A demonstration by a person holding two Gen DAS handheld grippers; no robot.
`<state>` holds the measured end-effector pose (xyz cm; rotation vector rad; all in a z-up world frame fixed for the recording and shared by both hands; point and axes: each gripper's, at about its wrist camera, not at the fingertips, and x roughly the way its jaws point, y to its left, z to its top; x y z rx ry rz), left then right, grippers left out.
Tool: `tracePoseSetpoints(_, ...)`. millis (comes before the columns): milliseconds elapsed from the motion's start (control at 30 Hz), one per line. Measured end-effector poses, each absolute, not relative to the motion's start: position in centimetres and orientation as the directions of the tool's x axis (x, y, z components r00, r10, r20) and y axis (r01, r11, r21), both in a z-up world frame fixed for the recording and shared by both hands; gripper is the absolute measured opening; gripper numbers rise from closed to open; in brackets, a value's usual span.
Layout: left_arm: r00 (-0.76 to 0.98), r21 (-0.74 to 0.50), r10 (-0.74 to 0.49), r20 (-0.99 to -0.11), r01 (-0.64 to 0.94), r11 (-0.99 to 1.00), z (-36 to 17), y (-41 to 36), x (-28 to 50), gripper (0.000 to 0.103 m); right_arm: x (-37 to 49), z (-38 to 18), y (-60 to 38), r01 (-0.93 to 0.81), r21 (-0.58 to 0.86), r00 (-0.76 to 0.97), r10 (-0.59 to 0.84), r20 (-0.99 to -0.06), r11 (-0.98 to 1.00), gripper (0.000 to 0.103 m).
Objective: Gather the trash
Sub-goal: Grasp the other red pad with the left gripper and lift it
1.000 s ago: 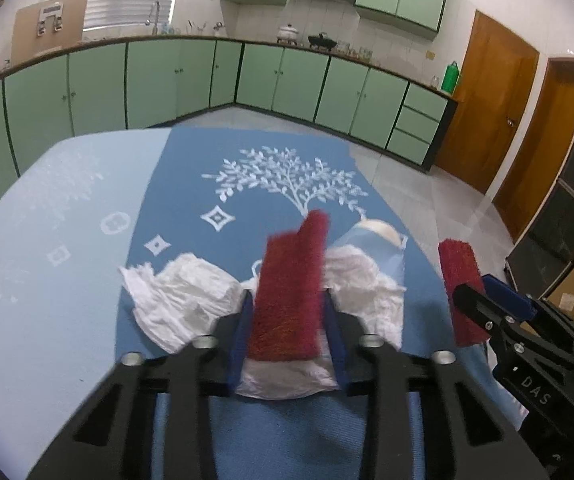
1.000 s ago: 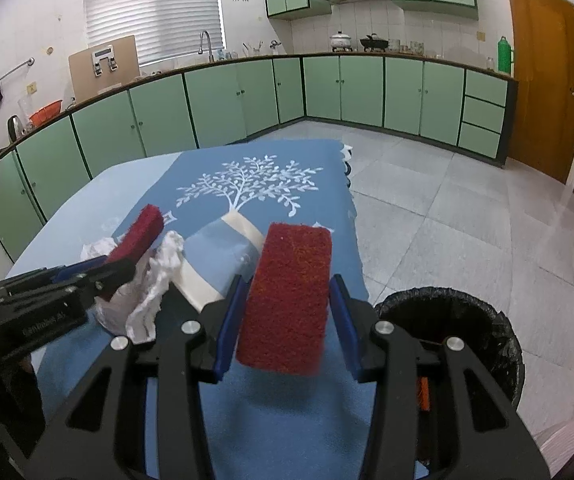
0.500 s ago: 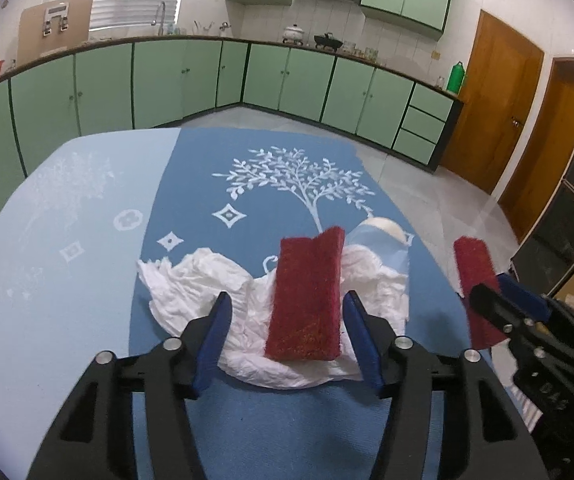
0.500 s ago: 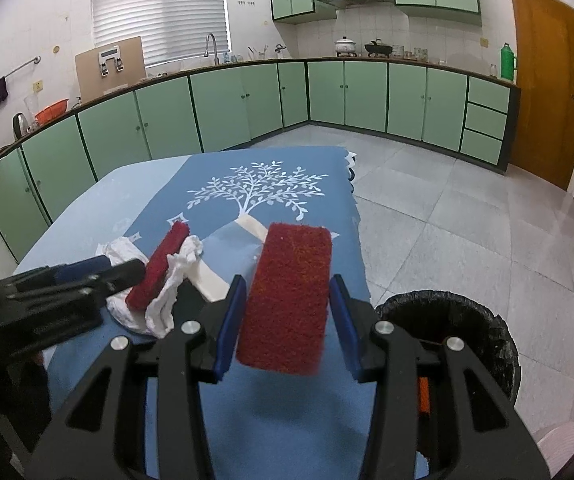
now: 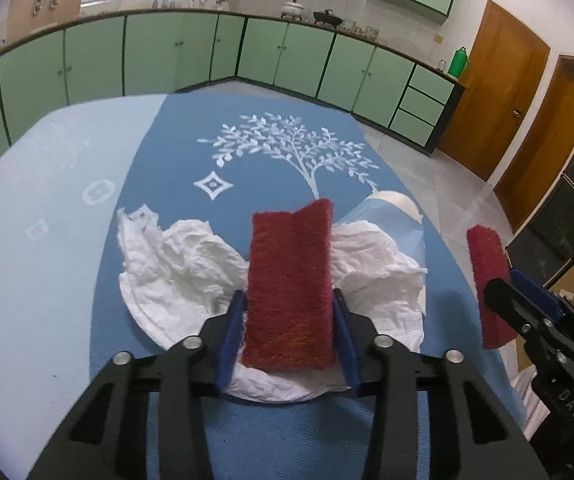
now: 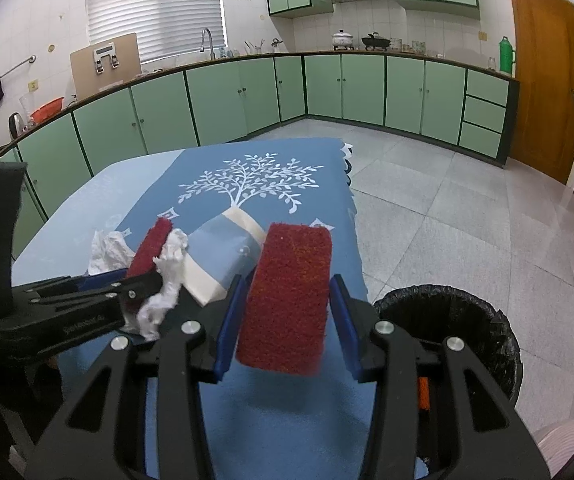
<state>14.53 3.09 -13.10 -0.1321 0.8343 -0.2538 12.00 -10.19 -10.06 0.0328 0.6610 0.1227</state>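
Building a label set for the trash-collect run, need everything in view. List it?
tissue: 1, white, crumpled on the tablecloth under the left gripper
blue-and-cream item: 1, on the table beyond the tissue; cannot tell what it is
tablecloth: 1, blue with a white tree print, covers the table
trash bin: 1, black liner, on the floor beside the table
cabinets: a row, green, along the walls
pot: 1, white, on the counter
bottle: 1, green, at the counter's end
doors: 2, brown wood, shut
red pads: 2, one between each gripper's fingers
left gripper: black and blue, jaws closing around its pad, over the tissue
right gripper: black and blue, gaps beside its pad
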Motion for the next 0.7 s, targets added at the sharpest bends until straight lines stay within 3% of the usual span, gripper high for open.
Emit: tracePoseSetpoints(700,0.765,-0.235,-0.274,-0.583,0.165,0.958,-6.6,4.8,10.6,0.041,10.3,-7.6,-10.4,-0.118,0.068,0.826,0.136,-0.548,0.991,0.041)
